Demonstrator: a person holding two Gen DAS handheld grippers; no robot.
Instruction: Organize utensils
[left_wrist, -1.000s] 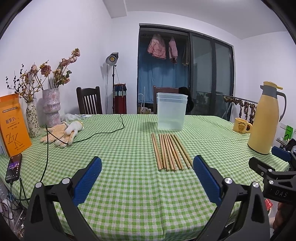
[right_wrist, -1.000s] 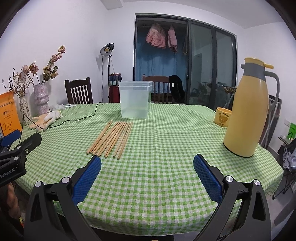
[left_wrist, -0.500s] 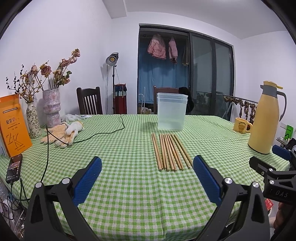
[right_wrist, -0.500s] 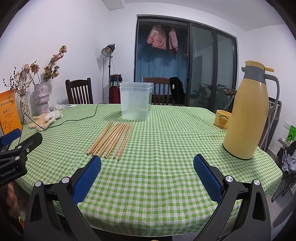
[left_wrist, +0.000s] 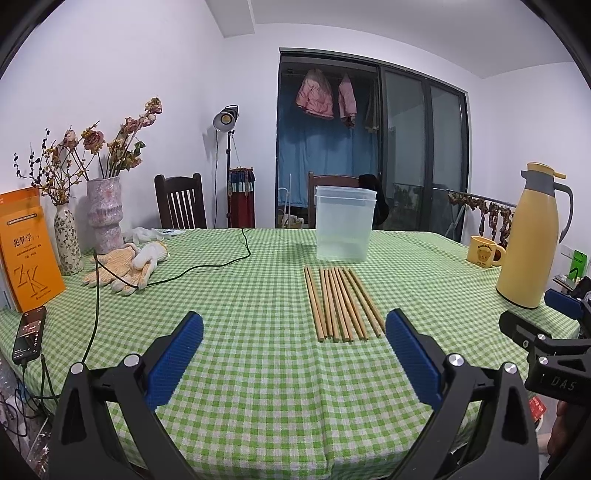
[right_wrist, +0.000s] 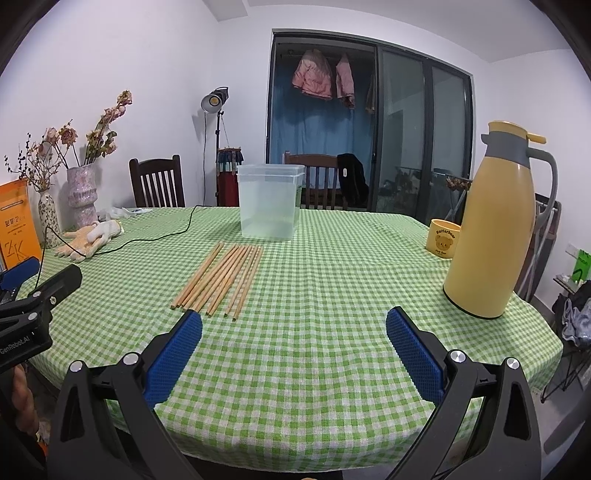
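Several wooden chopsticks (left_wrist: 341, 302) lie side by side on the green checked tablecloth (left_wrist: 258, 295); they also show in the right wrist view (right_wrist: 223, 275). A clear plastic container (left_wrist: 344, 223) stands upright just behind them, also seen from the right wrist (right_wrist: 269, 201). My left gripper (left_wrist: 293, 332) is open and empty, near the table's front edge, short of the chopsticks. My right gripper (right_wrist: 293, 332) is open and empty, to the right of the chopsticks' near ends.
A yellow thermos (right_wrist: 496, 229) and yellow mug (right_wrist: 442, 238) stand at the right. Work gloves (left_wrist: 125, 267), a black cable (left_wrist: 207, 267), two vases (left_wrist: 105, 214), an orange book (left_wrist: 26, 247) and a phone (left_wrist: 29, 334) are at the left. Chairs stand behind the table.
Both grippers have drifted slightly; the right wrist view has dropped a little, so the thermos sits lower. Nothing on the table has moved.
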